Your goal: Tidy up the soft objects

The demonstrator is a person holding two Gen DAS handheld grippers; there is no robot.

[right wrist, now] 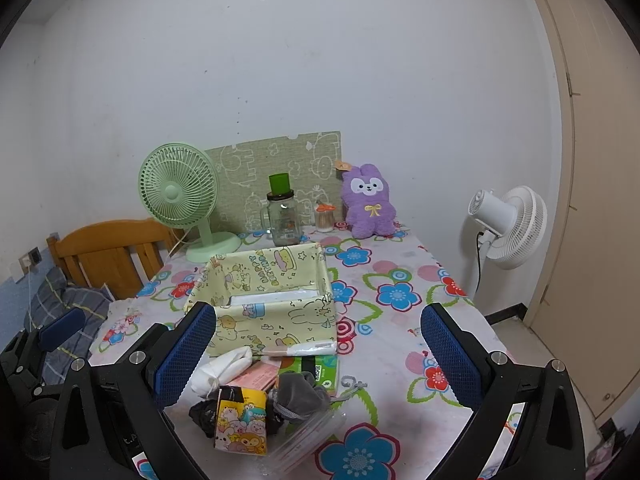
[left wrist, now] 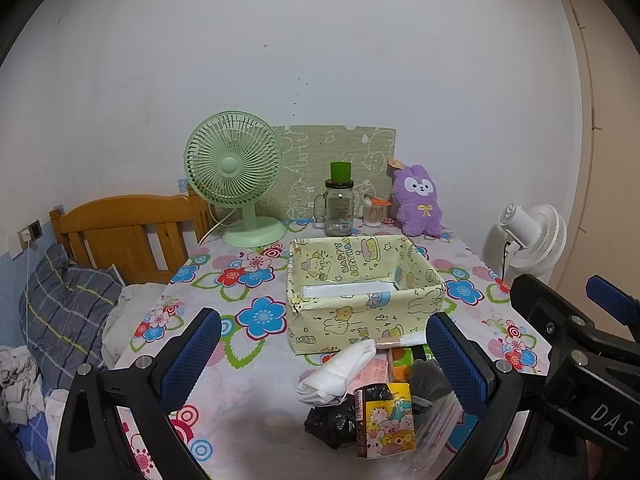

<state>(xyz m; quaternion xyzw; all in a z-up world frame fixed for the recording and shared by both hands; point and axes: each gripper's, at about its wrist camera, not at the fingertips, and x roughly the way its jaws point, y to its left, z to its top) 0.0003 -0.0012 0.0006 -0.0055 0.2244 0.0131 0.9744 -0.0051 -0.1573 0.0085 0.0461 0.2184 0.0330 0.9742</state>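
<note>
A pale yellow cartoon-print box [left wrist: 362, 308] [right wrist: 272, 320] stands open on the flowered table. In front of it lies a heap: a white cloth roll [left wrist: 340, 372] [right wrist: 222, 368], a yellow cartoon tissue pack [left wrist: 386, 420] [right wrist: 240, 420], a black bag [left wrist: 332, 420] [right wrist: 202, 414], a grey drawstring pouch [left wrist: 430, 380] [right wrist: 300, 394], a green pack [right wrist: 316, 370] and a clear plastic bag [right wrist: 308, 436]. My left gripper [left wrist: 324, 354] is open above the heap, empty. My right gripper [right wrist: 318, 354] is open and empty, just right of the heap; it also shows in the left wrist view [left wrist: 592, 320].
A purple plush rabbit [left wrist: 418, 200] [right wrist: 368, 202], a glass jar with a green lid [left wrist: 340, 204] [right wrist: 283, 212], a swab holder [right wrist: 324, 216] and a green desk fan [left wrist: 236, 176] [right wrist: 182, 196] stand at the table's back. A white floor fan [right wrist: 508, 224] stands right, a wooden bed [left wrist: 120, 232] left.
</note>
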